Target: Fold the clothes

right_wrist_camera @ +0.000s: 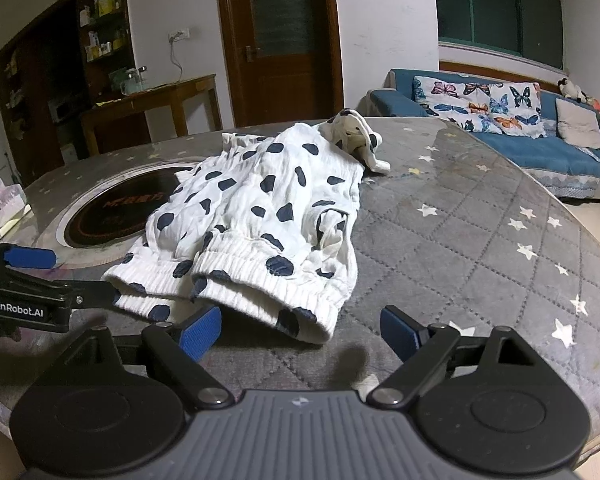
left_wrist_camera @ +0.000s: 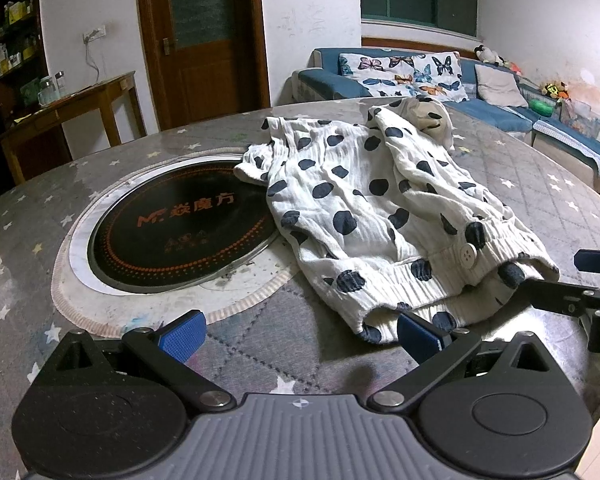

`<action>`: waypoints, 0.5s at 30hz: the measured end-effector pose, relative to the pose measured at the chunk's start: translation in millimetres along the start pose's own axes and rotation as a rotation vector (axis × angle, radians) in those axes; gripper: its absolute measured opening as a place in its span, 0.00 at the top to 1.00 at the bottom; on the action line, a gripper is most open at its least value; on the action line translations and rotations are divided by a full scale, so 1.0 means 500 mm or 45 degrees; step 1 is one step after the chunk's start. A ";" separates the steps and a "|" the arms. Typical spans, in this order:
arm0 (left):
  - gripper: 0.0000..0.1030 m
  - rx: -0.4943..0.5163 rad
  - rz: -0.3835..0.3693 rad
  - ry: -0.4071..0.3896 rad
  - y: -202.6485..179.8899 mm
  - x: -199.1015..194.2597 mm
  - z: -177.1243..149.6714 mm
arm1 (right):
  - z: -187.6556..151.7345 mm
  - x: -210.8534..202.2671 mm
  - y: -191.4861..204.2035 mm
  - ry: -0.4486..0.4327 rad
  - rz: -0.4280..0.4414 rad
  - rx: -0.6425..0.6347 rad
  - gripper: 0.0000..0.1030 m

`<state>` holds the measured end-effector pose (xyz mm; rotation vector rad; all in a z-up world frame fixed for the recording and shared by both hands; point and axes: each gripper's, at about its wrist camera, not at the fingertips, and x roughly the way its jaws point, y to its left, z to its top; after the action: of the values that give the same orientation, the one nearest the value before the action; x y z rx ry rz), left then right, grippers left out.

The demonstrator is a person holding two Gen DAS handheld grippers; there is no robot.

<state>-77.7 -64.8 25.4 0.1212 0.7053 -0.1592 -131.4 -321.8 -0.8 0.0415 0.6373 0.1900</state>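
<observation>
A white garment with dark blue spots [left_wrist_camera: 360,208] lies crumpled on the round table, its ribbed hem toward me. In the left wrist view my left gripper [left_wrist_camera: 300,336] stands open just above the table. Its right pad [left_wrist_camera: 418,338] sits beside the hem's near left corner, and nothing is pressed between the pads. In the right wrist view the same garment [right_wrist_camera: 260,208] lies ahead of my right gripper [right_wrist_camera: 300,332]. That gripper is open, with the hem's right corner between its blue pads and no grip on it. Each gripper shows at the edge of the other's view.
The table [left_wrist_camera: 260,360] wears a grey quilted cover with stars. A round black cooker plate [left_wrist_camera: 180,220] is set into it, partly under the garment. A tissue pack [right_wrist_camera: 4,204] lies at the table's left edge. A blue sofa [right_wrist_camera: 540,152] and a wooden side table [left_wrist_camera: 80,100] stand beyond.
</observation>
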 end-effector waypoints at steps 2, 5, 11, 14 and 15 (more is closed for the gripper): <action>0.00 0.003 -0.001 0.004 -0.002 0.002 0.000 | 0.001 0.001 -0.002 0.003 0.001 0.004 0.16; 0.00 0.007 -0.004 0.009 -0.004 0.006 -0.001 | 0.001 0.004 -0.004 0.010 0.009 0.011 0.20; 0.00 0.009 -0.006 0.012 -0.005 0.013 0.002 | 0.001 0.011 -0.011 0.028 0.020 0.022 0.30; 0.00 0.011 -0.008 0.010 -0.005 0.016 0.003 | 0.003 0.014 -0.014 0.033 0.018 0.022 0.33; 0.00 0.012 -0.010 0.009 -0.006 0.017 0.004 | 0.003 0.014 -0.015 0.033 0.016 0.020 0.34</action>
<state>-70.7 -68.7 21.2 0.1278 0.7122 -0.1698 -123.7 -327.7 -4.5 0.0585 0.6649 0.1977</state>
